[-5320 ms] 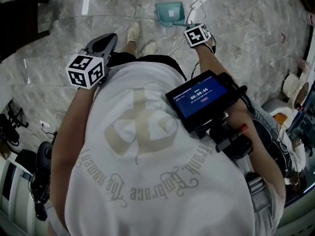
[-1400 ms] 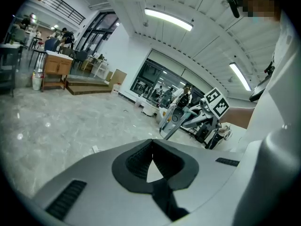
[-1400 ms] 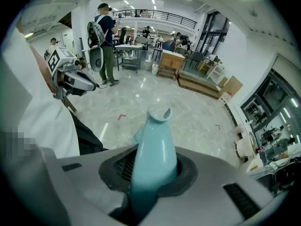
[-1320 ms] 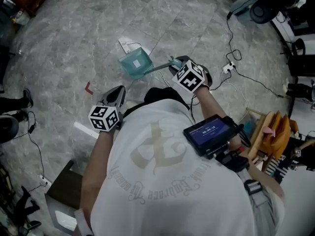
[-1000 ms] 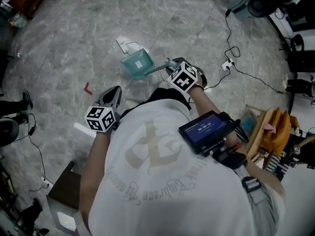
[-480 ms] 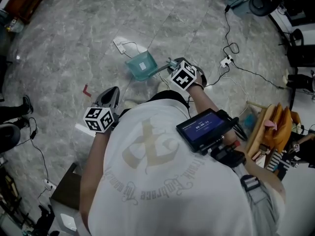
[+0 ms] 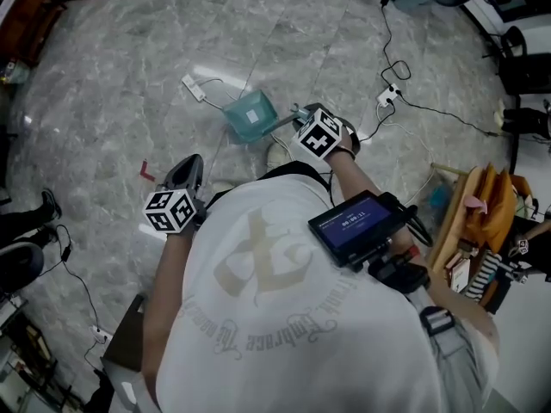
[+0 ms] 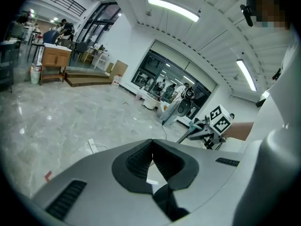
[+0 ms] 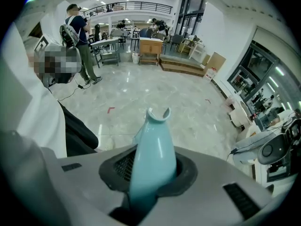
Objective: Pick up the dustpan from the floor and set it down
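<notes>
Firmly, the right gripper clamps the teal dustpan by its handle. Beside the person, the left gripper hangs empty, jaws pressed together.

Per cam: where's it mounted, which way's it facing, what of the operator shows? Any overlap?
Head view: on the person's head, facing steeply down at the floor; shows shirt, left gripper, right gripper, dustpan.
Left gripper view: on the left gripper, along shut, empty jaws across the floor; shirt at right.
Right gripper view: on the right gripper, along jaws shut on the dustpan handle; shirt at left.
Shared: the right gripper, in head and left gripper views.
</notes>
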Tool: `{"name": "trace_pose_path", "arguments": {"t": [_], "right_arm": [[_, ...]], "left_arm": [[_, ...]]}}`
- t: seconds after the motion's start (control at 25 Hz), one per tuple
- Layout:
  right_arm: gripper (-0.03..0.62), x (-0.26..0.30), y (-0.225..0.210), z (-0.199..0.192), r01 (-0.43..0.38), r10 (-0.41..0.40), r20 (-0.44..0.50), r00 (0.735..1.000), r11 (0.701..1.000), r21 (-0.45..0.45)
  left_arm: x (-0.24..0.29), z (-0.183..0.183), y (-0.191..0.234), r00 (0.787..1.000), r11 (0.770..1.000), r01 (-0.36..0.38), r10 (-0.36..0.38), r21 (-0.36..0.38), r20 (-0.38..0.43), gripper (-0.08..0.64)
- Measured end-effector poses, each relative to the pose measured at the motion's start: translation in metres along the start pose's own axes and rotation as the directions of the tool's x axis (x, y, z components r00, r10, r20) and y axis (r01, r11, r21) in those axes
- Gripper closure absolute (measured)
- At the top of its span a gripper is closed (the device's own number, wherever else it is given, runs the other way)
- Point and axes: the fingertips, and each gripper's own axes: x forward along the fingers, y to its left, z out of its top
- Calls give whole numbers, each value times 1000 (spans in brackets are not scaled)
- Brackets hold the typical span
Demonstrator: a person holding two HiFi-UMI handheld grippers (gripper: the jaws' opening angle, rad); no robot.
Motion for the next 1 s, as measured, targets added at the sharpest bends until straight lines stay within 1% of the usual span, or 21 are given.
{"name": "trace_pose_path", "arguments": {"t": [0.12, 0.24, 0.52, 0.64, 0.72, 0.92, 1.0], "right_arm": [[495, 4, -30, -23, -1, 1, 0, 1000, 1000, 24], [495, 11, -51, -41, 1, -1, -4, 1000, 1000, 16], [495, 20, -63, -56, 16, -16, -20, 1000, 1000, 19], [495, 24, -67, -57, 31, -30, -19, 999, 999, 25], [495, 28, -72, -57, 39, -38, -17, 999, 999, 25], [494, 49, -123, -79, 35, -35, -25, 999, 999, 9], [494, 54, -131, -88, 23, -23, -28, 999, 1000, 9]], "left_arm": [[29, 4, -16, 1000, 1000, -7, 7, 5, -29, 548], [52, 7, -28, 998, 1000, -15, 15, 13, -53, 548], [60, 15, -40, 996, 998, -3, 9, 63, -91, 548], [58, 18, -44, 995, 995, 6, 4, 96, -99, 548], [59, 20, -44, 995, 995, 4, 7, 103, -102, 548], [109, 26, -65, 990, 995, -3, 16, 98, -138, 548], [121, 29, -74, 989, 995, -4, 19, 98, -145, 548]]}}
